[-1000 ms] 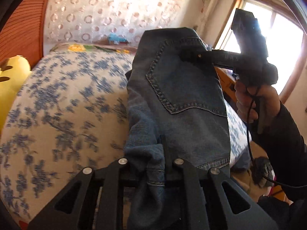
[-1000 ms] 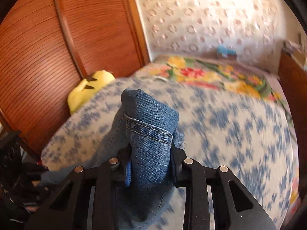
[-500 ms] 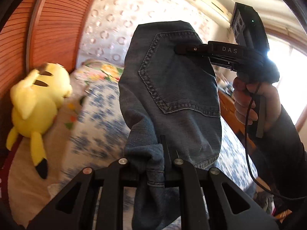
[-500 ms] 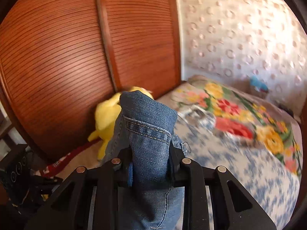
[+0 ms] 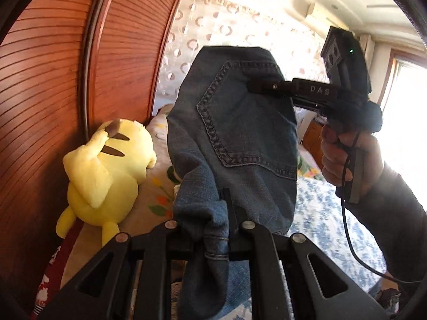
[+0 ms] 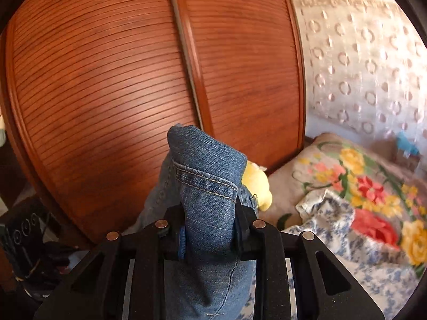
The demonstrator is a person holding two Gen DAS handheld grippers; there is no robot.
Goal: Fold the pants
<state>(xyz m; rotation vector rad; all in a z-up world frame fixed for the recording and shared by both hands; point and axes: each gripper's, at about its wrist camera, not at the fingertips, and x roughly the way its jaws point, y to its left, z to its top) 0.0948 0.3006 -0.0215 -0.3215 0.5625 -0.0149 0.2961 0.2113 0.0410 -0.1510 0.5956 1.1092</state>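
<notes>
Blue denim pants (image 5: 240,138) hang in the air between both grippers, back pocket facing the left wrist camera. My left gripper (image 5: 213,229) is shut on a bunched edge of the denim at the bottom of its view. My right gripper (image 5: 253,85), held by a person's hand (image 5: 347,154), pinches the upper part of the pants near the pocket. In the right wrist view, my right gripper (image 6: 209,229) is shut on a thick fold of the pants (image 6: 208,186) with a stitched hem. The legs below are hidden.
A bed with a blue floral sheet (image 5: 320,213) and a bright flowered cover (image 6: 368,186) lies below. A yellow plush toy (image 5: 106,170) leans against the slatted wooden wardrobe doors (image 6: 106,80). A patterned wall (image 6: 360,66) stands behind; a window (image 5: 405,106) glows at right.
Both grippers have lifted and swung left with the pants; the views turned from the bed toward the wardrobe and the plush toy. The grips on the denim look the same.
</notes>
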